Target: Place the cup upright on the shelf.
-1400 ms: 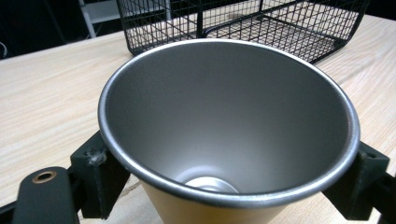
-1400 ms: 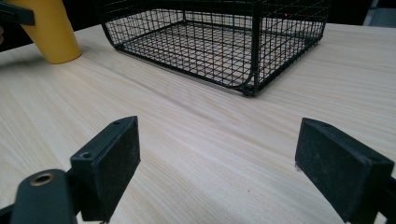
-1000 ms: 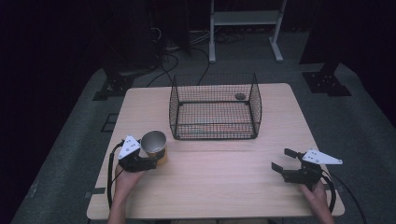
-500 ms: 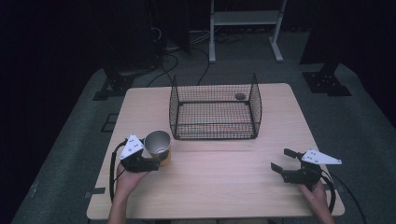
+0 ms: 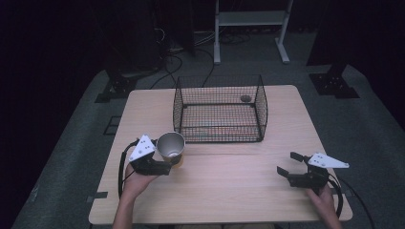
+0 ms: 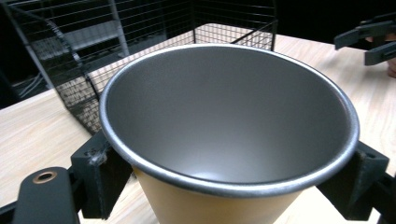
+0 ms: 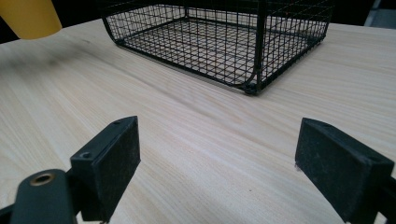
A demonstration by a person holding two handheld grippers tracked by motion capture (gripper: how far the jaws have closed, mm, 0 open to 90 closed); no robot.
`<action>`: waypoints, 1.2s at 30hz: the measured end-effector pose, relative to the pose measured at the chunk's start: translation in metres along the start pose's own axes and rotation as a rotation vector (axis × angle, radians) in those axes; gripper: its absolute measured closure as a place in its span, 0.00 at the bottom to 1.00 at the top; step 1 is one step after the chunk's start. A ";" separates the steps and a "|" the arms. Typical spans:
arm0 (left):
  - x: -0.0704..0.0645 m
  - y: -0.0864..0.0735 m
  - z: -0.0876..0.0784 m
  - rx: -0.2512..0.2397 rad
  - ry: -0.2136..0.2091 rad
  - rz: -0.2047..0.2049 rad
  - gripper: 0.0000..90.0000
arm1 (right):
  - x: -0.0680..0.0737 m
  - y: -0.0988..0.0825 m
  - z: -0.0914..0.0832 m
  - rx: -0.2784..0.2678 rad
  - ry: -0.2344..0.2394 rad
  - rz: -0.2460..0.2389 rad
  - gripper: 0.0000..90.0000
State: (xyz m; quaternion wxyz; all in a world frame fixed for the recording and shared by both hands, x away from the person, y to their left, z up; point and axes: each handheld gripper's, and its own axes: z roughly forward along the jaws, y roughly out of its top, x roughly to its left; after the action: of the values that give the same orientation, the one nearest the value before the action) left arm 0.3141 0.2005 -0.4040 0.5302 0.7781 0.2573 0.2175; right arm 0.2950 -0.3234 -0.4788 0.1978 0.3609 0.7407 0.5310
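The left gripper point(image 5: 162, 167) has its jaws clenched on the cup point(image 5: 170, 146), at about 8 o'clock on the pale wood-grain worktop point(image 5: 229, 176), mouth up, probably so it travels level toward the black wire basket point(image 5: 219, 110) at 12 o'clock. The cup is tapered, tan outside, dull grey within (rolled rim). The right gripper point(image 5: 292, 165), at 4 o'clock, waits with jaws released.
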 end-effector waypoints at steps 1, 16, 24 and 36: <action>0.000 0.002 0.001 -0.004 -0.007 -0.001 0.16 | 0.000 0.000 0.000 0.000 0.000 0.000 0.14; -0.007 0.018 0.015 -0.011 -0.077 0.010 0.16 | 0.000 0.000 0.000 0.001 0.000 -0.003 0.14; -0.012 0.031 0.023 -0.017 -0.112 0.029 0.16 | 0.001 0.000 0.000 0.002 -0.002 -0.005 0.15; -0.016 0.054 0.039 -0.019 -0.155 0.066 0.16 | 0.001 0.000 0.000 0.003 -0.001 -0.009 0.15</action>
State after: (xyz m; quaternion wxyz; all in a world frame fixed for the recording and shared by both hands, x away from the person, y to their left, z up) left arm 0.3344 0.1460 -0.3680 0.5485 0.7955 0.1875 0.1762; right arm 0.2947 -0.3225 -0.4787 0.2000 0.3580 0.7430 0.5290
